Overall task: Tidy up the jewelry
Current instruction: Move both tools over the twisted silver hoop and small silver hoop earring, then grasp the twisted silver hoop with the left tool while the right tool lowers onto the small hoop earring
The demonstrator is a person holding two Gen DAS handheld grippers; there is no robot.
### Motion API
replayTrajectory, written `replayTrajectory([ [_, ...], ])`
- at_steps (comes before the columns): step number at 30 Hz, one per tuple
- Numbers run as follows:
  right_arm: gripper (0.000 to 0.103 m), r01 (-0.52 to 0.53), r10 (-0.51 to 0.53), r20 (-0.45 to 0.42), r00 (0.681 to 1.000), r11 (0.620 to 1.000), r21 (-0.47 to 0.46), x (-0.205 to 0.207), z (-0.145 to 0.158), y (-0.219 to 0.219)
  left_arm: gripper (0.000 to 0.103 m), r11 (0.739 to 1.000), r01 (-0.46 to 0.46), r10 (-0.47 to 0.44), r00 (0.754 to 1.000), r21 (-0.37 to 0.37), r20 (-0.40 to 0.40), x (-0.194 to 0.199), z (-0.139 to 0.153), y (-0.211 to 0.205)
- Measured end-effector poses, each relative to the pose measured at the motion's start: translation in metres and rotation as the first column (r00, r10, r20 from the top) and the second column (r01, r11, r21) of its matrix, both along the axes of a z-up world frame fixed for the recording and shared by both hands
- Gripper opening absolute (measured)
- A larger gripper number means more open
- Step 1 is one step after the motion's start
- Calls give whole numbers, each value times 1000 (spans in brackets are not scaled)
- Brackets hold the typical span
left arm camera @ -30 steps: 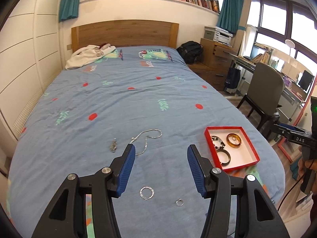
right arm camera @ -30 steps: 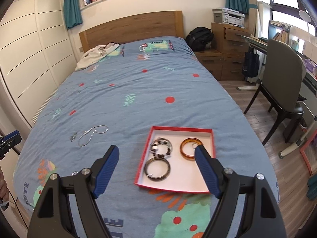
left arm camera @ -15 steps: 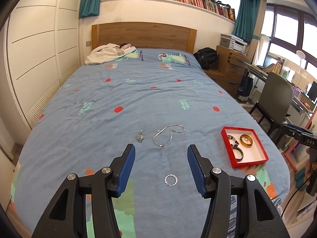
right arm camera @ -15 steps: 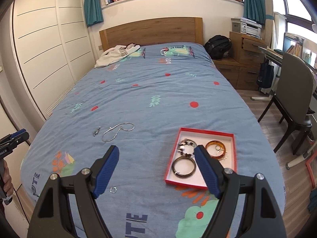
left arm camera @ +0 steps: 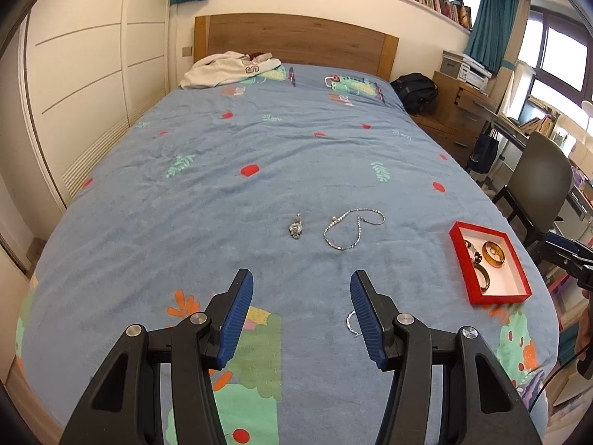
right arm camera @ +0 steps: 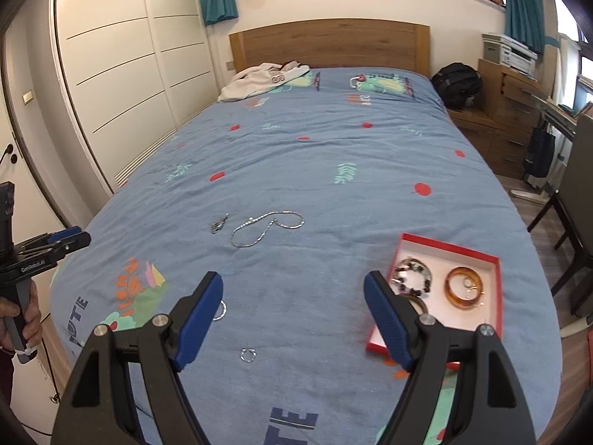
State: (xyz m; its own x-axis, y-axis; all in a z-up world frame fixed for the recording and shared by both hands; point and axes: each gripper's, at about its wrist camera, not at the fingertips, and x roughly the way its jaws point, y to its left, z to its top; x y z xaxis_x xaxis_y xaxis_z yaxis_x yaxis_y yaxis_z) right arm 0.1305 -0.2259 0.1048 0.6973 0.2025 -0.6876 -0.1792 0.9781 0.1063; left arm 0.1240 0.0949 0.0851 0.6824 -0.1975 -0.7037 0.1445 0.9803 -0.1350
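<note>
In the left wrist view, the left tool is held released and empty above the blue patterned bed cover. A silver chain necklace and a small silver pendant lie ahead, a silver ring beside the right finger. In the right wrist view, the right tool is spread wide, empty; the red shallow box with bracelets sits near. The ring should probably be straddled squarely before any closing.

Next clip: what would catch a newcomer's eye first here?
The red tray near the bed's right edge, with bracelets inside it. Left of it, a silver necklace lies loose on the blue bedspread. Both grippers, left gripper and right gripper, hang open and empty.
</note>
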Motion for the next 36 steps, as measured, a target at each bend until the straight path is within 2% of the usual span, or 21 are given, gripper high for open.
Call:
replayTrajectory([
  [8, 77, -53, 53, -42, 998, 999, -5, 9, -33, 13, 54, 1000, 18, -18, 997, -6, -72, 8, -36, -10],
  [14, 77, -108, 107, -107, 988, 994, 0, 2, -78, 26, 53, 999, 46, -49, 988, -24, -145, 12, -71, -24],
  [19, 77, -158, 158, -181, 971, 987, 16, -4, -120, 39, 52, 996, 83, -86, 971, -25, -221, 21, -106, -42],
  [27, 76, -193, 194, -232, 953, 981, 25, -8, -151, 40, 51, 987, 155, -162, 943, -45, -291, 38, -141, -70],
  [36, 60, -259, 263, -255, 931, 965, 51, 0, -172, 49, 51, 955, 292, -293, 895, -53, -337, 54, -167, -100],
])
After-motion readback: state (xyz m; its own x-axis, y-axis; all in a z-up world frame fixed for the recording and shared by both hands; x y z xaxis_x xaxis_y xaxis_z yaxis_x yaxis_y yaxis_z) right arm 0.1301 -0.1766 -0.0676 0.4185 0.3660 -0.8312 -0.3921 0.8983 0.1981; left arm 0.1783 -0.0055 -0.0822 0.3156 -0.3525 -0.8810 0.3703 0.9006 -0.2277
